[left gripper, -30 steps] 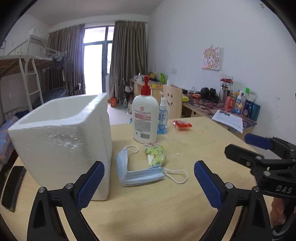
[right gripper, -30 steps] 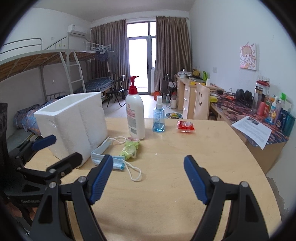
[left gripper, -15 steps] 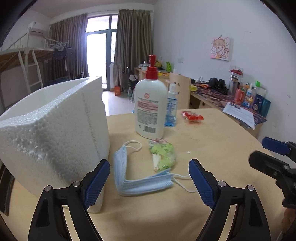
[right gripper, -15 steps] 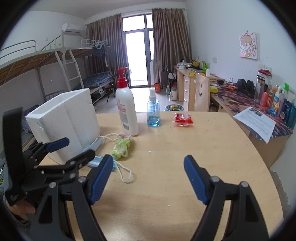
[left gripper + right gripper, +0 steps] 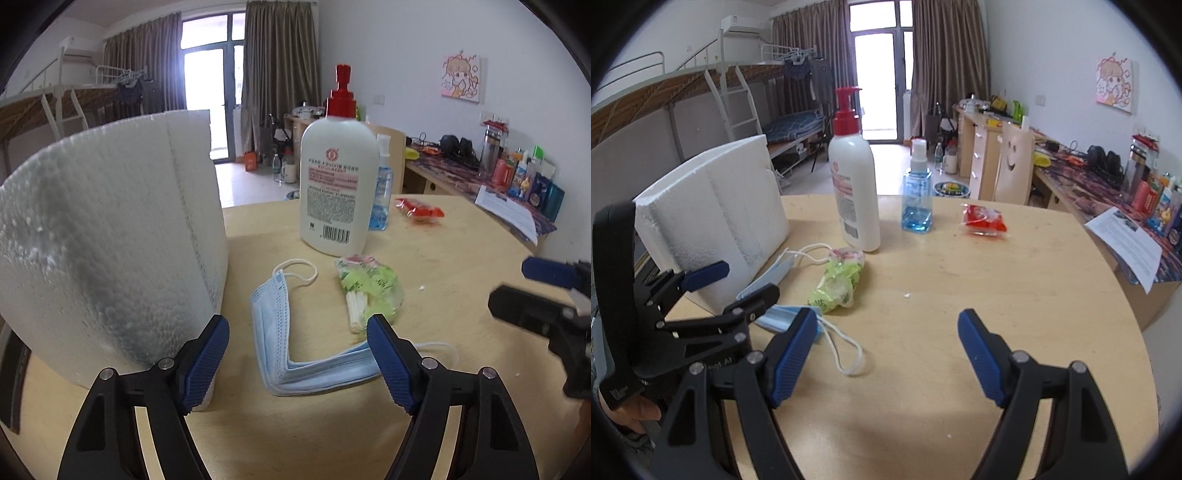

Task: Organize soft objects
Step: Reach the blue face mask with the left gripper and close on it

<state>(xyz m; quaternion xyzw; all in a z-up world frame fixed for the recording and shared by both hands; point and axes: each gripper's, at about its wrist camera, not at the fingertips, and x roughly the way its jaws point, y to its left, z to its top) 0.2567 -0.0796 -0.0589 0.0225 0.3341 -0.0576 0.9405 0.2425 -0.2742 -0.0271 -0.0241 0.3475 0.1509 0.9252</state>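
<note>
On the round wooden bench [image 5: 1015,295], both tools hang spread wide and empty over the clutter.

Left tool [image 5: 297,350] — blue pads apart — straddles the folded blue face mask [image 5: 280,332], which lies flat just beside the white foam box [image 5: 110,240]; whether a pad touches the mask cannot be told. A green-and-pink plastic packet [image 5: 369,288] lies next to the mask, before the white pump bottle [image 5: 338,184] and blue spray bottle [image 5: 916,195]. Right tool [image 5: 886,350] hovers over bare wood, well apart from the red packet [image 5: 982,219].
</note>
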